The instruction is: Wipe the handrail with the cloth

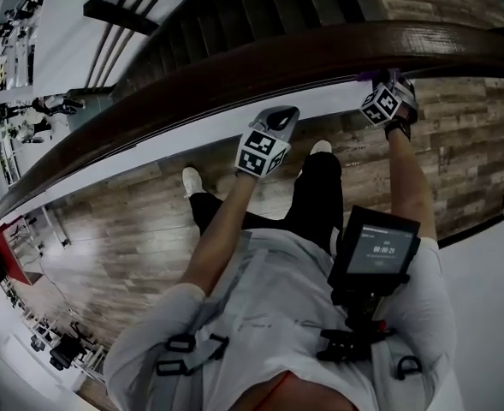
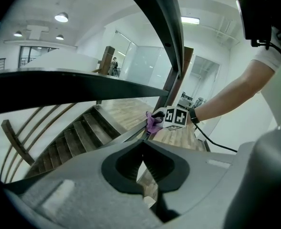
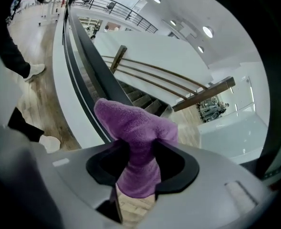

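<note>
Right gripper [image 3: 141,154] is being clamped on the fluffy purple cloth [image 3: 130,120], which is being held right at the near edge of the long, curved dark-brown wooden handrail [image 1: 234,74], whose length is being seen running leftward past the closed, empty left gripper [image 2: 142,151].

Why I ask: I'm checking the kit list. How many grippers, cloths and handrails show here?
grippers: 2 (left gripper, right gripper)
purple cloth: 1
handrail: 1
Total: 4
</note>
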`<action>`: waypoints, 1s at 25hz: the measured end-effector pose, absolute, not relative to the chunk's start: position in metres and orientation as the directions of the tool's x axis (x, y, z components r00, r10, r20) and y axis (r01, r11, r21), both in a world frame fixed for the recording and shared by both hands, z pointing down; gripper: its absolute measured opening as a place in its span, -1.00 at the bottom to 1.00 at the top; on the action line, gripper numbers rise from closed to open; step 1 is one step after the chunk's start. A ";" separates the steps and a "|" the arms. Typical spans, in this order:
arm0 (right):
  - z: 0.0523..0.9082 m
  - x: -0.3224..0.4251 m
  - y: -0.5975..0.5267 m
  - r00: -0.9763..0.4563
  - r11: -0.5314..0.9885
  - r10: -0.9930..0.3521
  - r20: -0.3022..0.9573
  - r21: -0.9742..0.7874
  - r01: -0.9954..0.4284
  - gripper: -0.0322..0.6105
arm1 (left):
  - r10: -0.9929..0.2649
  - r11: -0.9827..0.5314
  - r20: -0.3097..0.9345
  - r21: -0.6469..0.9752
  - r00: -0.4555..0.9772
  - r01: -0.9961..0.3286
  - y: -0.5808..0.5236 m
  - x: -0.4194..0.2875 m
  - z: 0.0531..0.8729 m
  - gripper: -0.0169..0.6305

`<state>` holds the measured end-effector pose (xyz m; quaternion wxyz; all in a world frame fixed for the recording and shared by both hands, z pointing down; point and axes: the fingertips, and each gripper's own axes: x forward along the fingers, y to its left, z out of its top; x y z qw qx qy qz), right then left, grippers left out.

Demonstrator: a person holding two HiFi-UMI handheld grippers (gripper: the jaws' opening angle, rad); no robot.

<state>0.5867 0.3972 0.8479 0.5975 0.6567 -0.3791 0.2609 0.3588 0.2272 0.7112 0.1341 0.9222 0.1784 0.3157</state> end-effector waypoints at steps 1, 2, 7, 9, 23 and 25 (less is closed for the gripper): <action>0.849 0.596 0.406 0.591 0.008 -0.163 0.790 0.600 -0.800 -0.41 | 0.410 -0.901 0.532 0.362 0.741 0.238 0.228 0.361 0.713 -0.95; 0.849 0.605 0.416 0.604 0.010 -0.136 0.785 0.611 -0.792 -0.41 | 0.404 -0.903 0.531 0.364 0.745 0.229 0.229 0.361 0.714 -0.95; 0.840 0.623 0.454 0.582 -0.126 -0.013 0.813 0.576 -0.808 -0.51 | 0.373 -0.910 0.534 0.372 0.759 0.185 0.214 0.341 0.712 -0.95; 0.833 0.609 0.437 0.539 -0.233 -0.048 0.841 0.516 -0.824 -0.54 | 0.350 -0.914 0.536 0.377 0.768 0.153 0.199 0.323 0.708 -0.95; 0.870 0.251 0.100 0.248 -0.016 -0.343 0.906 0.258 -0.966 -0.56 | 0.017 -0.899 0.609 0.356 0.793 -0.254 -0.040 0.095 0.704 -0.95; 0.877 0.197 0.052 0.182 0.069 -0.370 0.911 0.222 -0.973 -0.56 | -0.037 -0.884 0.618 0.346 0.785 -0.314 -0.077 0.059 0.704 -0.95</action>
